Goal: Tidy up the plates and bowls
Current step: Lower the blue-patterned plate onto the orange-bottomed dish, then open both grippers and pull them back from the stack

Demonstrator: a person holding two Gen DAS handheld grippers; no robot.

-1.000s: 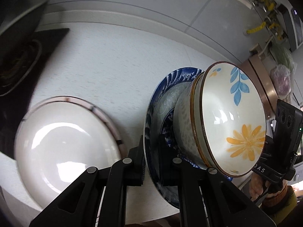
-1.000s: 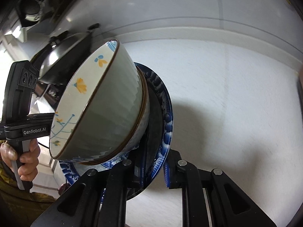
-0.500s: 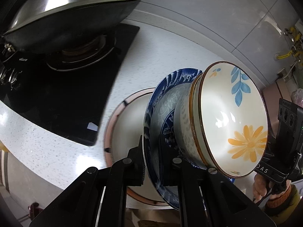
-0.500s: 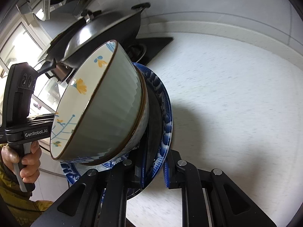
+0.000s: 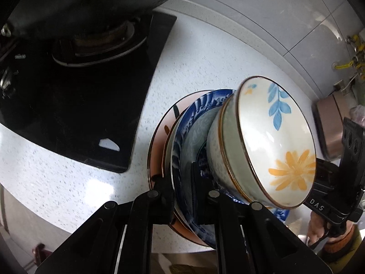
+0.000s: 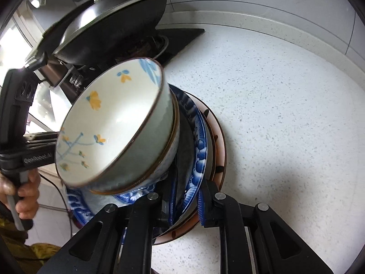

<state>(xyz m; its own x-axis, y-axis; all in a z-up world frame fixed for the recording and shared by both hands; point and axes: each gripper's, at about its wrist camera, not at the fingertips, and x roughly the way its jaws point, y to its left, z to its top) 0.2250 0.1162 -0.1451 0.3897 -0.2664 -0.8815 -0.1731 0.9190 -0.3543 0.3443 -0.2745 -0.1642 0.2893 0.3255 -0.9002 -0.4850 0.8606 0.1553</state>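
Left wrist view first: we find the left gripper (image 5: 182, 189) clamped narrow on the near rim of the blue patterned plate (image 5: 182, 134), one finger either side. That plate carries two nested bowls, the flowered bowl (image 5: 280, 141) uppermost, with a second bowl (image 5: 216, 146) under it. Directly behind the blue plate lies a pink-rimmed plate (image 5: 159, 137) on the white counter (image 5: 205, 59); we cannot tell whether the two plates touch. Left of the blue plate, the black hob (image 5: 79, 114) edge sits near, with a strip of bare counter between. Beyond the plate, counter runs open to the tiled wall.

Right wrist view: the right gripper (image 6: 182, 203) pinches the opposite rim of the same blue plate (image 6: 200, 141), jaws narrow. Right of the plate we note wide bare counter (image 6: 285, 114). Beyond it, up and left, the wok (image 6: 109, 27) sits on the hob.
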